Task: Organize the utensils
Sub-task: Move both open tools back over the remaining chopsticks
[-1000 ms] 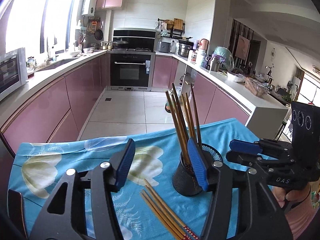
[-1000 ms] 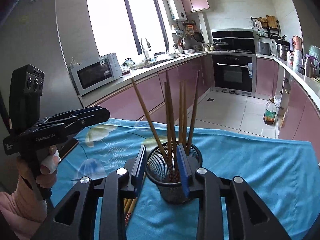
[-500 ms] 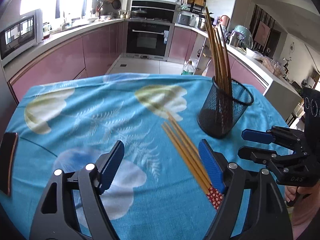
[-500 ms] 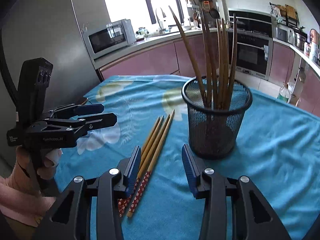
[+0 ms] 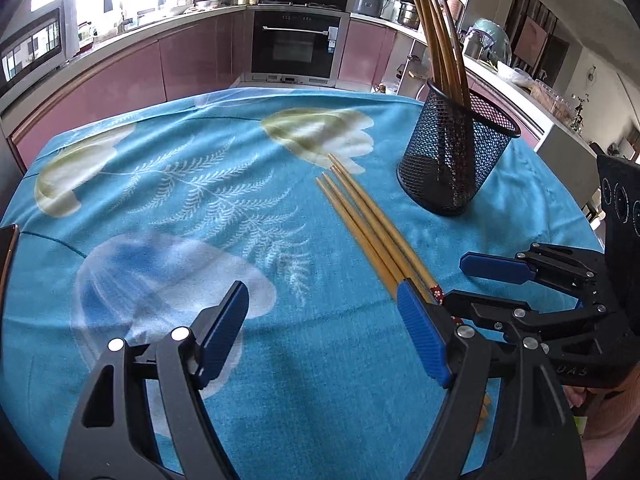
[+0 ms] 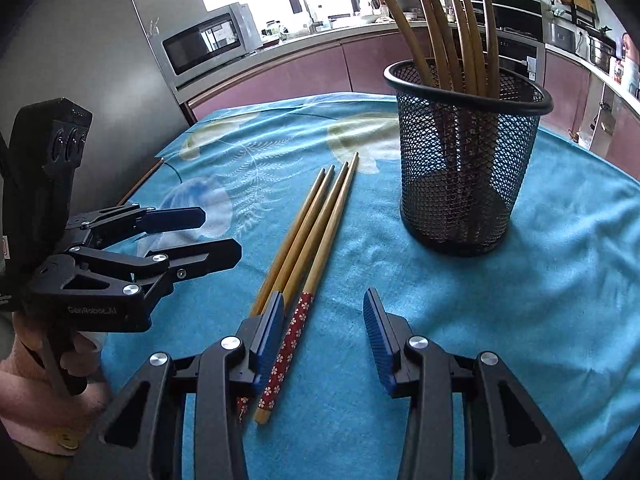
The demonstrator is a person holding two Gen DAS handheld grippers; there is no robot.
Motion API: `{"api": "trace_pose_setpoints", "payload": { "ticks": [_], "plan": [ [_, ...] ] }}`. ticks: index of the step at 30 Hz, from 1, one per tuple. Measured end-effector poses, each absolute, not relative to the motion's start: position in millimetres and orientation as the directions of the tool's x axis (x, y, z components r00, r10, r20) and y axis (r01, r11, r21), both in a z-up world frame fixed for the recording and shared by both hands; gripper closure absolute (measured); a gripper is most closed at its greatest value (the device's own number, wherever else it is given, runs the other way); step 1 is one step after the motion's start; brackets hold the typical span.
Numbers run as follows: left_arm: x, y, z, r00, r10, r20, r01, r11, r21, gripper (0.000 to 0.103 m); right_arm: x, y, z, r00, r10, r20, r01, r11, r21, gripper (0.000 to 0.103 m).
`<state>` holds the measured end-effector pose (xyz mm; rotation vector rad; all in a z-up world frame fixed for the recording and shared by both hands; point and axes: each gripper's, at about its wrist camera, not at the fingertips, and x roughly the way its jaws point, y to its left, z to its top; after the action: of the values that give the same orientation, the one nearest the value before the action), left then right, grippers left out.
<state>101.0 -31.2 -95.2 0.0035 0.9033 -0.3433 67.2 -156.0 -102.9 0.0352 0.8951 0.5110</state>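
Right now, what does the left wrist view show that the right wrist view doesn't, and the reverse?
Only the left wrist view: the left gripper from behind, open over bare cloth, and the oven face-on.

Only the right wrist view: the red flowered chopstick handles in full, the rightmost between the open right gripper pads, untouched, and the microwave front.

Both: the loose chopsticks on the blue tablecloth, the mesh holder with upright chopsticks, and each other's gripper from the side.
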Motion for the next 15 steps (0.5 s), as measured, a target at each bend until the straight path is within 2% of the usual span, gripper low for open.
{"api": "trace_pose_setpoints", "payload": {
  "ticks": [7,12,15],
  "plan": [
    [102,-38,-99,0.55,-0.306,-0.777,0.307,0.939,-0.153,0.027,66,-152,-107,0.529,0.41,-0.743,-0.401,0.892,0.207,0.065],
    [106,-47,-106,0.527,-0.306,-0.793,0.316,0.937,-0.151,0.027,67,-152,-108,0.547,0.379,-0.746,-0.385,0.906,0.178,0.075],
    [106,-50,-108,0.525,-0.311,-0.792,0.323,0.934,-0.152,0.027,69,-156,-108,0.544,0.386,-0.745,-0.378,0.905,0.193,0.076]
  ]
}}
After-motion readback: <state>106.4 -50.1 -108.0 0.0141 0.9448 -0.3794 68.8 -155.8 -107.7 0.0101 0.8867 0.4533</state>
